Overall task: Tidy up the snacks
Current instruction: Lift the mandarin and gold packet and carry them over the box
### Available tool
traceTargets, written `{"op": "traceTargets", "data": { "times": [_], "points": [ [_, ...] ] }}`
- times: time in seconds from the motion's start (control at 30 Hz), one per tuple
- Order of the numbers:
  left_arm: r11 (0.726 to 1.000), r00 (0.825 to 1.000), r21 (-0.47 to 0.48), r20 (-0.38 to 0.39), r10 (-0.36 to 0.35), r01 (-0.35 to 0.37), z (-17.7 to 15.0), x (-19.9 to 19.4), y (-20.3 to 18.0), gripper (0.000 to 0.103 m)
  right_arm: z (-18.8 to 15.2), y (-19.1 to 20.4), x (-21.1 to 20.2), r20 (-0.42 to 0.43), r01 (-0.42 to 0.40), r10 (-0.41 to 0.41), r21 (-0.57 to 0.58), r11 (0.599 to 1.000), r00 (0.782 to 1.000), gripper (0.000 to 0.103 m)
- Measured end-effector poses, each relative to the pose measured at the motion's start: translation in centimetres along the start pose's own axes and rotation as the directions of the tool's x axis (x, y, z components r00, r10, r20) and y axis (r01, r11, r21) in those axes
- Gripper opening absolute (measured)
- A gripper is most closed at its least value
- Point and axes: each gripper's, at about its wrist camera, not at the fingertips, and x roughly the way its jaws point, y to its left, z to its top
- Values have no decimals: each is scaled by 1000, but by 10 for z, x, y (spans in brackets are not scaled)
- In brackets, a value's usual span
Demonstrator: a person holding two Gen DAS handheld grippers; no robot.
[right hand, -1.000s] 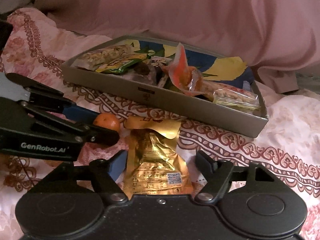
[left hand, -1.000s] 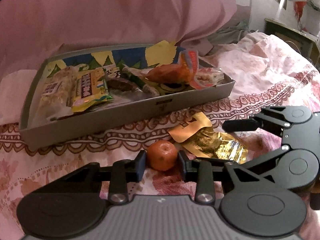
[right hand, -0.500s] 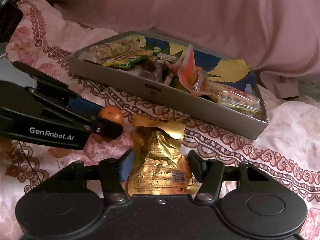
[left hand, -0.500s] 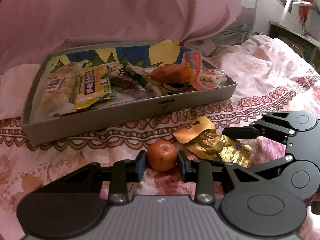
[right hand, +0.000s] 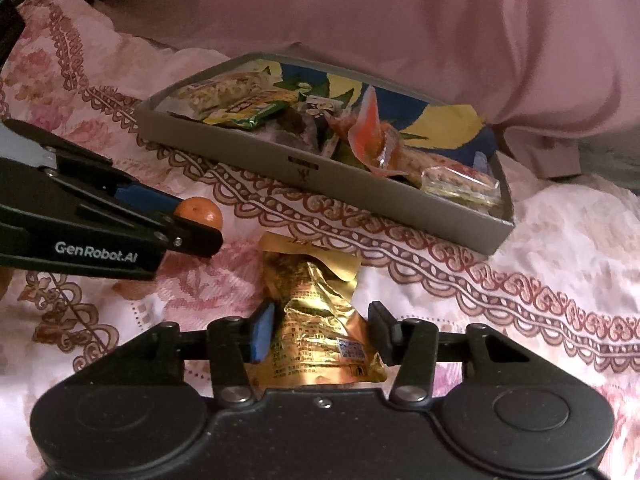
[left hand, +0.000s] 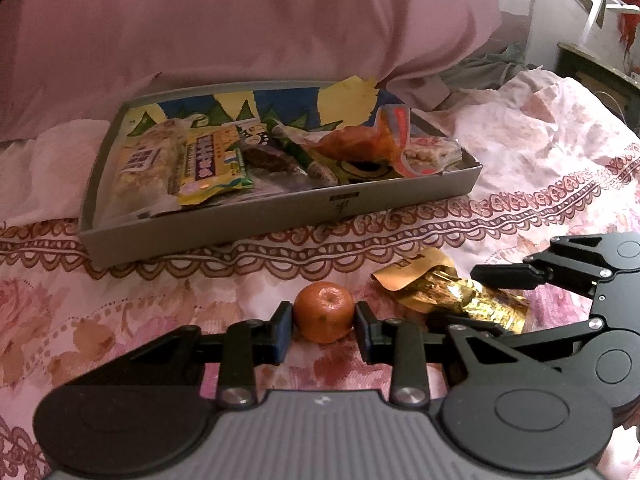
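Left tongs (left hand: 324, 322) clenched on the tangerine (left hand: 325, 311), pads touching both its sides; the fruit sits low, at or just above the bed (left hand: 120, 304), contact with the sheet unclear. Right tongs (right hand: 320, 334) straddle the gold pouch (right hand: 316, 320), which lies flat on the bed; the pads sit close on either side of it, but whether they already press it I cannot tell.

Step in hand: picking up the two loose snacks lying on the bed in front of the tray (left hand: 280, 220), between its near wall and the bed's near edge. The tray sits toward the far edge by the pink pillow (left hand: 240, 20) and already holds several packets, crowded.

Next move, as I judge it: right tongs need a firm pinch on the crinkly pouch, then both lift and carry over the near wall. Free room looks best at the back of the tray. The tangerine may roll once released, so set it down low against a packet.
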Motion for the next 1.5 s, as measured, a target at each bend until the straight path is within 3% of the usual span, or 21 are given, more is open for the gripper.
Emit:
{"op": "traceTargets", "data": {
  "times": [0.3, 0.53, 0.7, 0.8, 1.0, 1.13, 1.27, 1.37, 1.5],
  "points": [
    [999, 1000, -46, 22, 5, -4, 1, -15, 6, 36, 1, -2, -13, 17, 8, -8, 27, 1000, 1000, 50],
    [997, 996, -71, 91, 23, -16, 14, -34, 9, 36, 7, 3, -34, 108, 39, -37, -12, 999, 993, 50],
    [993, 990, -119, 142, 6, 11, 31, -43, 17, 36, 15, 7, -54, 243, 64, -55, -32, 997, 968, 50],
    [994, 982, -112, 187, 33, -12, 44, -45, 20, 36, 24, 7, -58, 313, 84, -71, -28, 996, 947, 50],
    [994, 954, -90, 288, 80, -56, 73, -43, 32, 36, 55, 4, -56, 428, 111, -92, -21, 994, 899, 50],
    [991, 931, -129, 356, 76, -31, 87, -33, 45, 36, 75, 0, -52, 482, 150, -117, -30, 988, 868, 50],
    [984, 932, -167, 341, 122, -68, 87, -18, 64, 36, 92, -6, -33, 493, 179, -160, 8, 984, 855, 50],
    [972, 939, -226, 315, 139, -68, 86, -8, 82, 36, 103, -5, -12, 485, 173, -164, 27, 985, 859, 50],
    [967, 941, -226, 286, 181, -118, 83, 3, 91, 36, 113, 3, 10, 469, 157, -156, 36, 987, 869, 50]
  ]
}}
